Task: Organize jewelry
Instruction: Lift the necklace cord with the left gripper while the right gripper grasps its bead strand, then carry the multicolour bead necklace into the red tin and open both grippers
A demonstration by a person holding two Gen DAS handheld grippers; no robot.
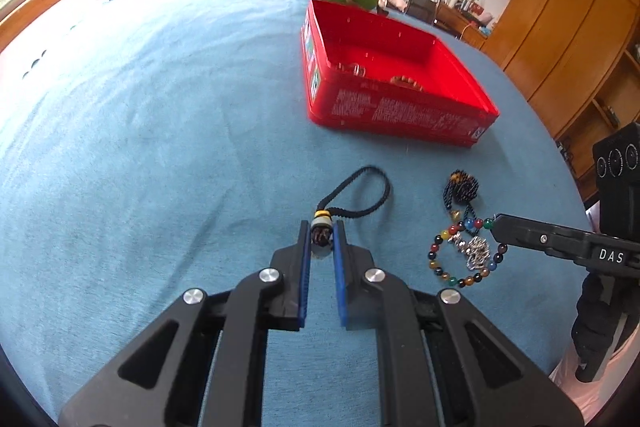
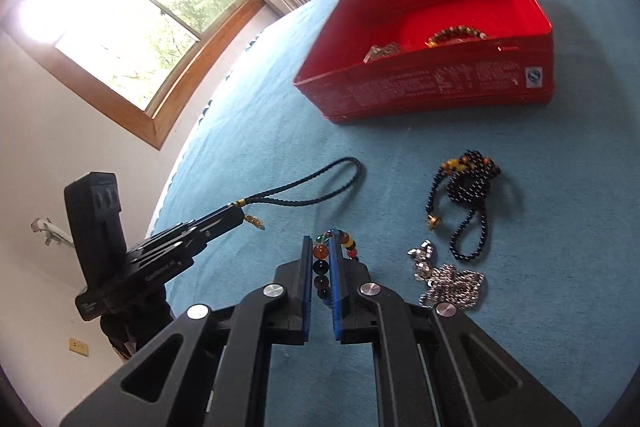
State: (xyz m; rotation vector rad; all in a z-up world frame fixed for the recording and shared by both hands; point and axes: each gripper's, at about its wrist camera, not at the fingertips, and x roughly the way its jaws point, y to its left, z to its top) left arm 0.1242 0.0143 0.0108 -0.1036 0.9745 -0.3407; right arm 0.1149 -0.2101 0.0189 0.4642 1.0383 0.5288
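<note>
Blue-padded, the left gripper (image 1: 321, 239) clenched what looked like a pendant (image 1: 321, 235) on a black cord (image 1: 362, 193). The right gripper (image 2: 321, 259) gripped the multicolored bead bracelet (image 2: 323, 267) on the bed (image 1: 160, 107).

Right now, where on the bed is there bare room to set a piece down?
The blue cover is bare left of the red box and the black cord loop. The strip between box and loop is also bare. It is crowded on the right: multicolored bead bracelet, silver chain, dark bead necklace.

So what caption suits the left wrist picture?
Left claw pinches a corded pendant on blue cloth, red box beyond.
</note>
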